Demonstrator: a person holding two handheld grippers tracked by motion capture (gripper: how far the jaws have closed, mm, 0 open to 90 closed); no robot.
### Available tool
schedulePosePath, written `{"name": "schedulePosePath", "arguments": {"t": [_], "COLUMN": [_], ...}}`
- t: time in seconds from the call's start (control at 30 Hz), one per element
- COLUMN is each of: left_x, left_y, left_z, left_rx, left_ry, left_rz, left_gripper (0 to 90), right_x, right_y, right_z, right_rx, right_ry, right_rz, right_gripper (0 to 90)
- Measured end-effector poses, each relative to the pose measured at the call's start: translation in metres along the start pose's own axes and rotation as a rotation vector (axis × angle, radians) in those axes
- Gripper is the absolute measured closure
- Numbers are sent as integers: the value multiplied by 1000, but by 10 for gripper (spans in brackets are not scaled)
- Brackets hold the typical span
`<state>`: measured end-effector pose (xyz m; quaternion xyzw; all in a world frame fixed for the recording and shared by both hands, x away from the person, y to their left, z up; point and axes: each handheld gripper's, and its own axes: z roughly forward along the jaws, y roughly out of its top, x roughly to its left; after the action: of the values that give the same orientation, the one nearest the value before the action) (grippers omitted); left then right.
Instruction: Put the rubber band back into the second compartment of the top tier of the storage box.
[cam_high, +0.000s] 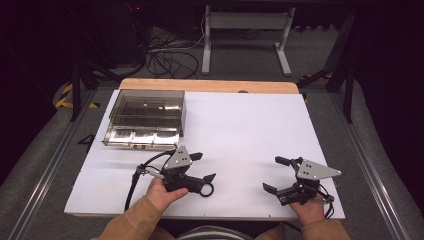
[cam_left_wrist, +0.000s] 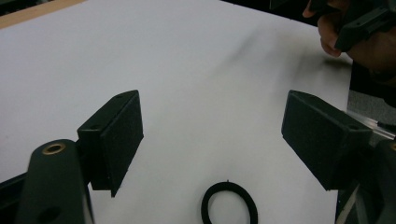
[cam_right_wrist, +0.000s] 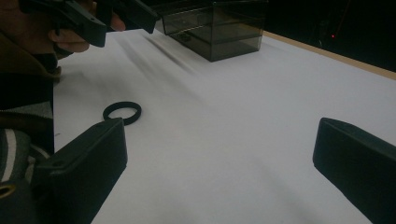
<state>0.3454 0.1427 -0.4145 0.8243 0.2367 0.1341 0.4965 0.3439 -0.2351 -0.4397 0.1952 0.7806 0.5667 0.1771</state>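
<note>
**A:** Left gripper is low over the near-left part of the desk, jaws spread wide with nothing between them. And there's the black ring, lying flat on the white surface right under it.

**B:** Its own camera settles the relation: the ring sits just short of the jaw tips, roughly centred in the gap, a touch toward the right-hand jaw. So the ring lies below and slightly back from the claw, not ahead of it.

**A:** No long axis to line up with, it's round. Any approach angle serves, I'd say, as long as the jaws straddle the band.

**B:** Right gripper? Also wide open, holding nothing, over the near-right part of the desk. From its camera the ring is well apart, off toward the other hand.

**A:** So the left is clearly the nearer one. Room to move?

**B:** Plenty. Bare white all around the ring; the desk's near edge is close behind it, though. The smoked clear drawer box stands at the far-left corner, its lower tray pulled out toward the person.

**A:** My guess: a small draw back and down, then close.
</note>
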Motion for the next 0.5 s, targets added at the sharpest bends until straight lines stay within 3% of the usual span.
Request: {"name": "schedulePosePath", "arguments": {"t": [0.5], "left_x": [-1], "left_y": [-10], "left_z": [15], "left_rx": [151], "left_ry": [3], "left_rz": [-1], "left_gripper": [281], "right_x": [0], "right_y": [0], "right_z": [0], "right_rx": [3], "right_ry": [7], "right_rz": [-1], "right_gripper": [35]}}
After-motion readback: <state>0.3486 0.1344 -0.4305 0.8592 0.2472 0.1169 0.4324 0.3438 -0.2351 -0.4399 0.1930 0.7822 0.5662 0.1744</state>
